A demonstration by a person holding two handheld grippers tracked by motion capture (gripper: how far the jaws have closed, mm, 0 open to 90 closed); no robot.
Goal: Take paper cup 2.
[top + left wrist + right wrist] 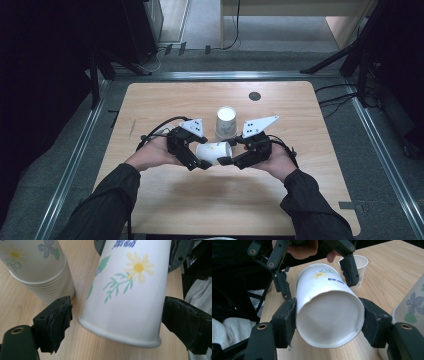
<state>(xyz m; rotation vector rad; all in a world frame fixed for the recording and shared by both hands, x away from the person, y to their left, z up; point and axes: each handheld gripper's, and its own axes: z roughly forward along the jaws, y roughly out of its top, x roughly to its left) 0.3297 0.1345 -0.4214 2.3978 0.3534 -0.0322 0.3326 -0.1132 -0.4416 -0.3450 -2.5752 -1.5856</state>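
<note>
A flowered white paper cup [214, 151] is lying on its side between the left tongs [204, 162] and the right tongs [225, 161], near the middle of the pale wooden bench [165, 205]. Just behind it, a stack of flowered white paper cups [225, 122] is standing upright on the bench, and a small dark round disc [254, 96] is lying farther back to the right.

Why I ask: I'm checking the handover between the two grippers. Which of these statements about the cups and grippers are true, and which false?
1. The paper cup lies on its side between the two grippers. True.
2. The right gripper is open and clear of it. False: its pads press on the cup's base end.
3. The left gripper clamps the rim end tight. False: its jaws are open, and one pad stands apart from the cup.
4. A stack of cups stands on the table beyond the held cup. True.
5. The cups are plain white. False: they carry a flower print.
</note>
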